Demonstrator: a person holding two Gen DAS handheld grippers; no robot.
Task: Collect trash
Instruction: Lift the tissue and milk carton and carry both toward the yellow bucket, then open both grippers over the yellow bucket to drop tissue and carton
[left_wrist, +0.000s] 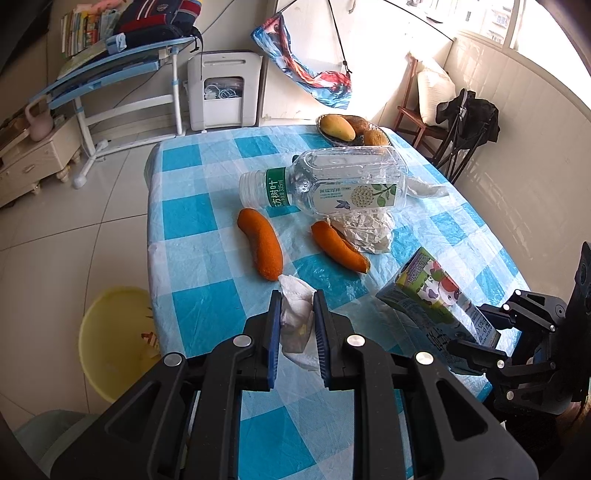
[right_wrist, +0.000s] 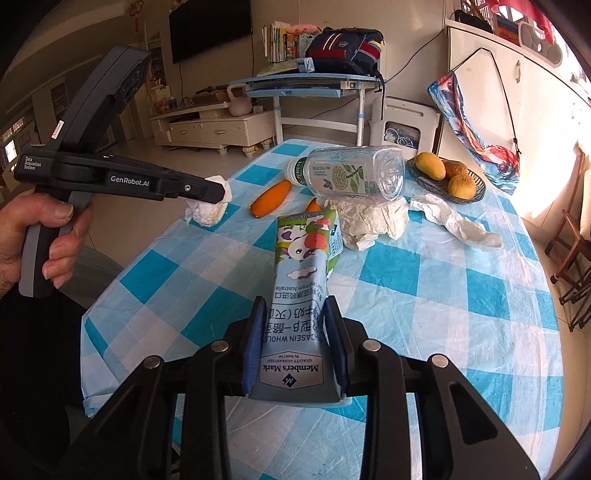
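Yellow plastic bin (left_wrist: 110, 339) sits on the floor down to the left of the left claw (left_wrist: 297, 321), and from what I can see it's mostly empty, maybe a scrap or just a printed mark inside, can't tell. That claw is pinching a crumpled white tissue (left_wrist: 295, 317), pads pressed tight on it, hanging just over the tabletop (left_wrist: 207, 306) edge. So my read is we're mid-collection: both hands loaded, nothing dropped yet. Next move is probably swinging left and down over the bin before letting go.

Ahead of the left claw: two orange peel pieces (left_wrist: 260, 243), an empty clear water bottle (left_wrist: 325, 181) lying on its side on a wad of crumpled paper (left_wrist: 365, 230). All still waiting.

Over on the right, the right claw (right_wrist: 295, 347) is clamped on a squashed milk carton (right_wrist: 301, 295), lifted off the cloth. Past it, far right, a dark bowl (right_wrist: 476, 194) holds mangoes and other fruit, not trash, leave it.
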